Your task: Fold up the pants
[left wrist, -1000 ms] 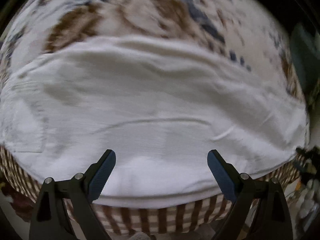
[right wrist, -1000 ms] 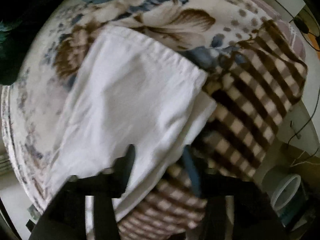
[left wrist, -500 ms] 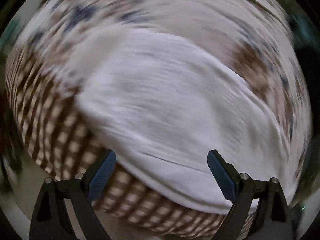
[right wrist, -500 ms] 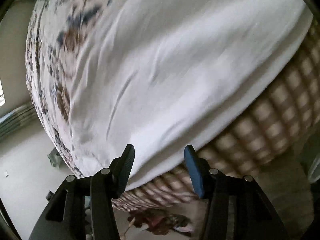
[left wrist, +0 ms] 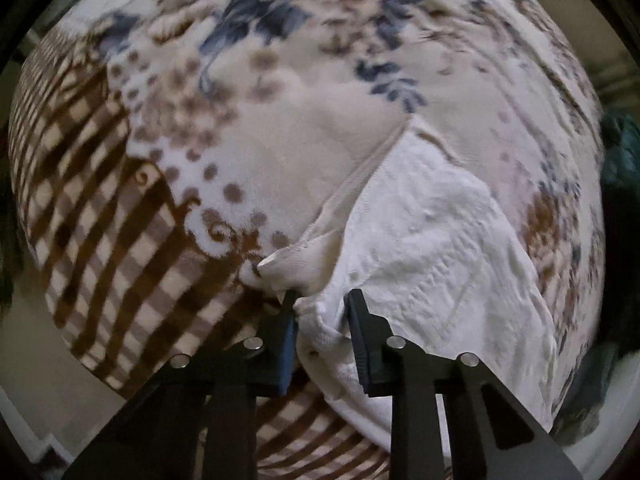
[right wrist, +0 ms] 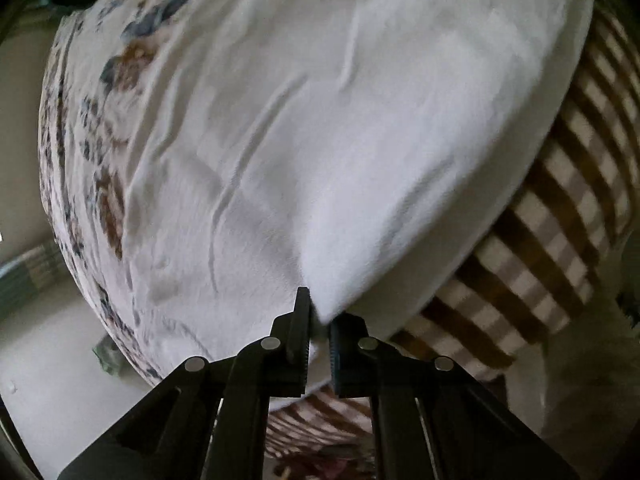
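White pants (left wrist: 436, 248) lie on a bed blanket with a floral and brown-check pattern (left wrist: 132, 184). In the left wrist view my left gripper (left wrist: 320, 300) is shut on a bunched corner of the pants, with the seam running up and away from it. In the right wrist view the pants (right wrist: 320, 120) spread wide and flat, and my right gripper (right wrist: 319, 312) is shut on their near corner by the blanket's checked border (right wrist: 560, 220).
A dark teal cloth (left wrist: 620, 152) lies at the bed's right edge in the left wrist view. The floor (right wrist: 48, 360) shows below the bed's edge in the right wrist view, with a small object (right wrist: 105, 354) on it.
Both grippers were open one second ago and have now shut on corners of the pants. The left view swung round to the pants' corner; the right one moved in close.
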### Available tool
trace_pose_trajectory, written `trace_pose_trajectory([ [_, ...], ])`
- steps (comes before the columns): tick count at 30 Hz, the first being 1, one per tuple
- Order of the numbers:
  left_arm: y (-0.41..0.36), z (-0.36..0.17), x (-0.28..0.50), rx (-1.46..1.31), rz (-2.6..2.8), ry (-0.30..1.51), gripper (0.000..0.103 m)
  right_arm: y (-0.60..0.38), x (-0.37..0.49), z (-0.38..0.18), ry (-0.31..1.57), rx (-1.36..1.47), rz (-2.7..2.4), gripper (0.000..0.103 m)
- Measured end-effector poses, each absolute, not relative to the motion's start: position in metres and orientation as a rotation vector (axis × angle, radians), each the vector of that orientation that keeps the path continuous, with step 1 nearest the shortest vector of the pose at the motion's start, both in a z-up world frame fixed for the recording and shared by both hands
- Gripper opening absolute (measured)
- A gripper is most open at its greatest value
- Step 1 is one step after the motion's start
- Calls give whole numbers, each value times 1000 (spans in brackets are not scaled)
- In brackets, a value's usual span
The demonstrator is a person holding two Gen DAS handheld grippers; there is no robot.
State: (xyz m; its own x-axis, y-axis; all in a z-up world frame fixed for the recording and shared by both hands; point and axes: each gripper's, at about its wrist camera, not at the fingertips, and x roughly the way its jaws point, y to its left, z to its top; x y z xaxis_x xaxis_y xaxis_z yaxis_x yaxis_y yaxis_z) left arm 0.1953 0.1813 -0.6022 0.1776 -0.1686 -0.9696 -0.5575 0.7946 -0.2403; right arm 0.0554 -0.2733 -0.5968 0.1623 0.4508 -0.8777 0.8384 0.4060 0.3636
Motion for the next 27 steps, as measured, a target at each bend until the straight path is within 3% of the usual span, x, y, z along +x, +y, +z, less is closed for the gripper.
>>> trace_pose_trajectory([
  [4,192,-601,196,-631,276,1397,15,-265,60,-591,1499,1192,-404,8],
  [9,199,-606,193,-577,261,1454,19,-278,61,-621,1546,1196,-386,10],
  [11,196,-601,192,-544,284,1476,26,-282,65,-635,1586,1173,-351,20],
  [13,180,-590,194,-465,292,1478,26,-286,65,-639,1584,1217,-297,27],
  [14,166,-581,195,-387,282,1463,27,-288,64,-637,1578,1223,-289,35],
  [16,137,-565,198,-256,261,1420,42,-301,59,-626,1570,1177,-291,49],
  [17,119,-559,200,-236,216,1408,69,-309,57,-621,1561,1157,-304,52],
  [18,105,-557,202,-235,179,1405,86,-324,53,-616,1533,1155,-314,52],
  [27,-101,-567,236,-31,-107,1419,87,-541,-9,-564,1183,1177,-745,52],
])
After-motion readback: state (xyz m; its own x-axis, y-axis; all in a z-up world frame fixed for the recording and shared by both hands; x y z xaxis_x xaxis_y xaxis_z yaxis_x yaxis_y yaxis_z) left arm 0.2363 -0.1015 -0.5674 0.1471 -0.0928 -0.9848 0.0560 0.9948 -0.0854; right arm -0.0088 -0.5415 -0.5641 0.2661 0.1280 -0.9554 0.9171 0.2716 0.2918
